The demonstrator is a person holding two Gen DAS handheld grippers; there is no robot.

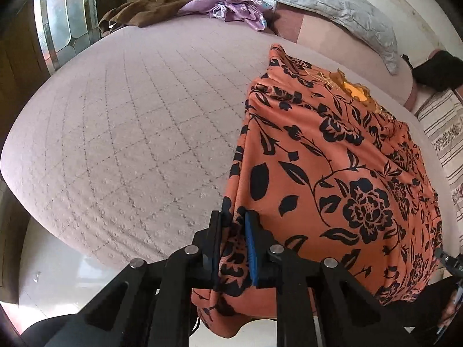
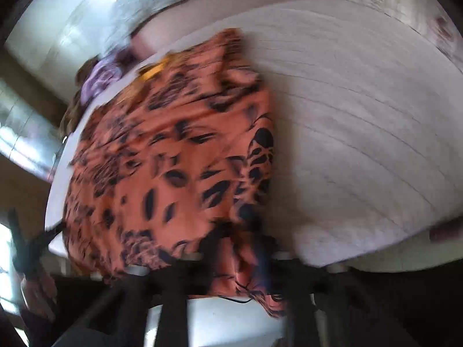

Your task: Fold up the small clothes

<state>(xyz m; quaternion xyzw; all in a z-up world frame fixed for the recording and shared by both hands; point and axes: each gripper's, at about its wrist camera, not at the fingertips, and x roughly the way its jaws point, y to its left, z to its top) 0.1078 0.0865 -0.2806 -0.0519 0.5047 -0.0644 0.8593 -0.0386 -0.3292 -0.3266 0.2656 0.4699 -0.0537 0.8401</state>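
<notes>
Orange floral garment (image 1: 341, 156) spread on bed (image 1: 130, 133), near hem pinched by left tool (image 1: 233, 228) and right tool (image 2: 240, 248) at 6 o'clock; folding barely begun.

Left gripper (image 1: 233, 248) on my feed: matte black frame, angular linkage arms with triangular cutouts. Four round silver pin heads across the linkage. Fingers (image 1: 213, 245) are flat black plates, bright blue pads on the inner faces. Thin black cable hangs under the body.

Right gripper (image 2: 240, 257): same black build, but the right wrist view is motion-blurred and I can't make out details. Pale pin heads are just readable either side.

Operator's hand (image 2: 39, 286): bare skin, dark sleeve below it.
</notes>
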